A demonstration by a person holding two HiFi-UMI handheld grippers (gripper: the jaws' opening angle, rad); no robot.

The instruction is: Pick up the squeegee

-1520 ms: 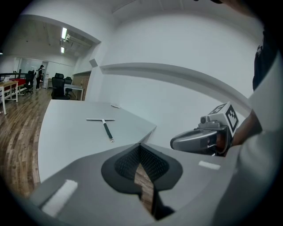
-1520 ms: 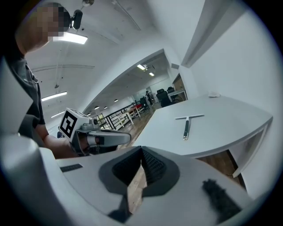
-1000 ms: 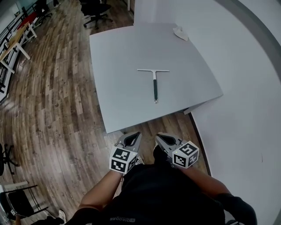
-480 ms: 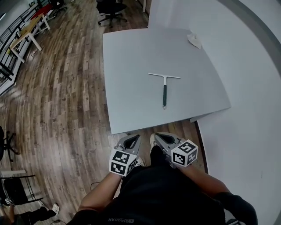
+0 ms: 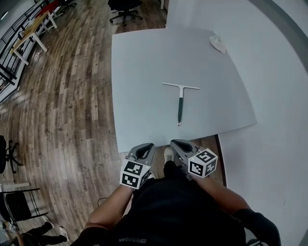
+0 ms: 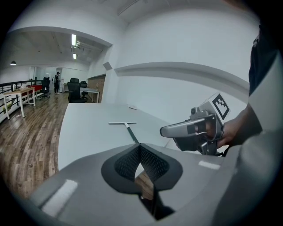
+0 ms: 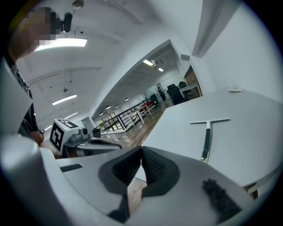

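The squeegee point(image 5: 180, 108) lies flat in the middle of the grey table point(image 5: 139, 77): a thin pale blade at the far end and a dark green handle pointing toward me. It also shows in the left gripper view point(image 6: 131, 131) and in the right gripper view point(image 7: 206, 137). My left gripper point(image 5: 147, 148) and right gripper point(image 5: 176, 145) hover side by side just short of the table's near edge, well away from the squeegee. Both are shut with nothing between the pads. The left gripper's pads point(image 6: 149, 162) meet at the tip, and so do the right gripper's pads point(image 7: 152, 165).
A crumpled white cloth point(image 5: 218, 44) lies at the table's far right corner. A white wall point(image 5: 274, 96) runs along the right. Wooden floor point(image 5: 62, 110) lies to the left, with office chairs point(image 5: 126, 6) beyond the table and desks point(image 5: 29, 33) at the far left.
The table's near edge and the squeegee have drawn closer to both grippers as I stepped forward. Both grippers stay shut and empty.
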